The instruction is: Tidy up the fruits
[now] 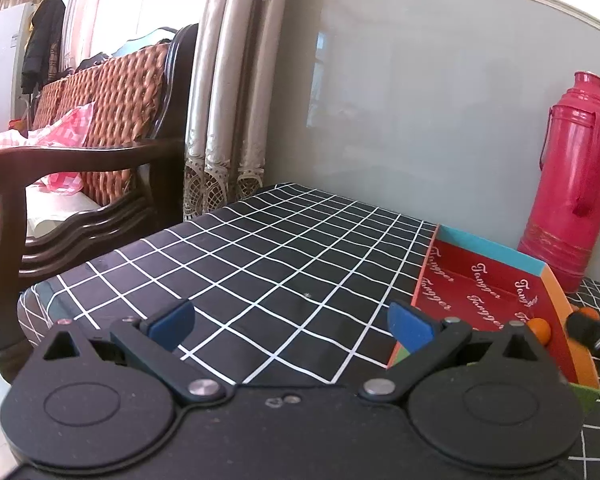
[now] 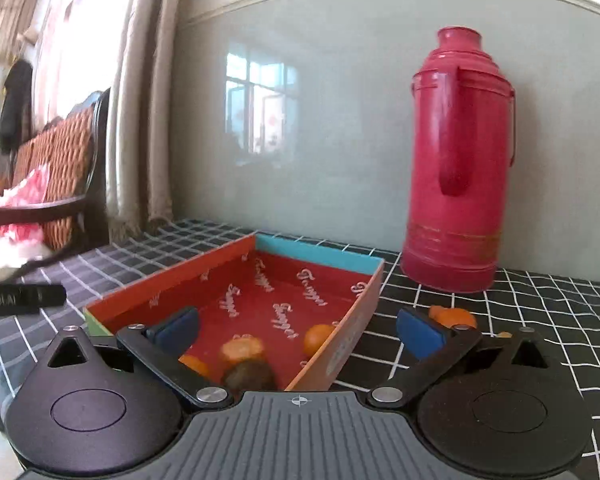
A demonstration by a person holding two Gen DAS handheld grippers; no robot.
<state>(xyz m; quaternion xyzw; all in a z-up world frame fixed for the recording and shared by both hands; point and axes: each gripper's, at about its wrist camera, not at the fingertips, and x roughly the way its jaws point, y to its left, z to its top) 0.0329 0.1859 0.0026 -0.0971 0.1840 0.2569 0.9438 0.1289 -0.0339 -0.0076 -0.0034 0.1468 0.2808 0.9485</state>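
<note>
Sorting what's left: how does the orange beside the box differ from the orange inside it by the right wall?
The outside orange sits on the checked cloth, right of the box; the inside orange rests on the box's red floor. The outside one is partly hidden behind a gripper finger; the inside one shows clearly. Both are small and orange.

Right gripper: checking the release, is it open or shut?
Open. The right gripper has its blue pads spread wide, nothing between them; fruit lies below in the box.
</note>
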